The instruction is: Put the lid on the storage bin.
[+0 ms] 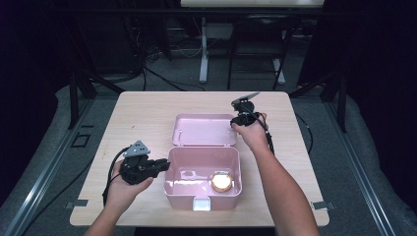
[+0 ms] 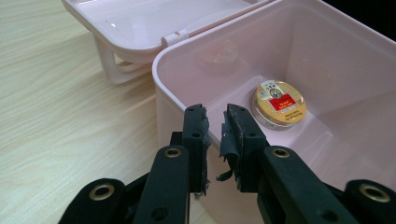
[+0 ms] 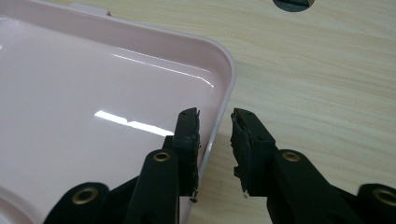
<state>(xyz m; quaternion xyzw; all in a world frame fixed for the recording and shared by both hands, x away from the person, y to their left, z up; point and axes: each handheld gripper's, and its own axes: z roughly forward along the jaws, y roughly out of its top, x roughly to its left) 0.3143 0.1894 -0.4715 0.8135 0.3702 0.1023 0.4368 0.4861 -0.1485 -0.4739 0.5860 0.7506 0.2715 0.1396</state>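
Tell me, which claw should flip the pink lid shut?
Probably the right claw: its jaws straddle the open lid's rim. The left claw grips the box's wall, steadying it.

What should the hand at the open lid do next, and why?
Probably close the right gripper fully on the lid rim, since its jaws straddle that edge with a gap remaining. The left gripper already clamps the box wall, steadying it.

Pale wooden table (image 1: 137, 113); black cables (image 1: 162, 78) on floor.
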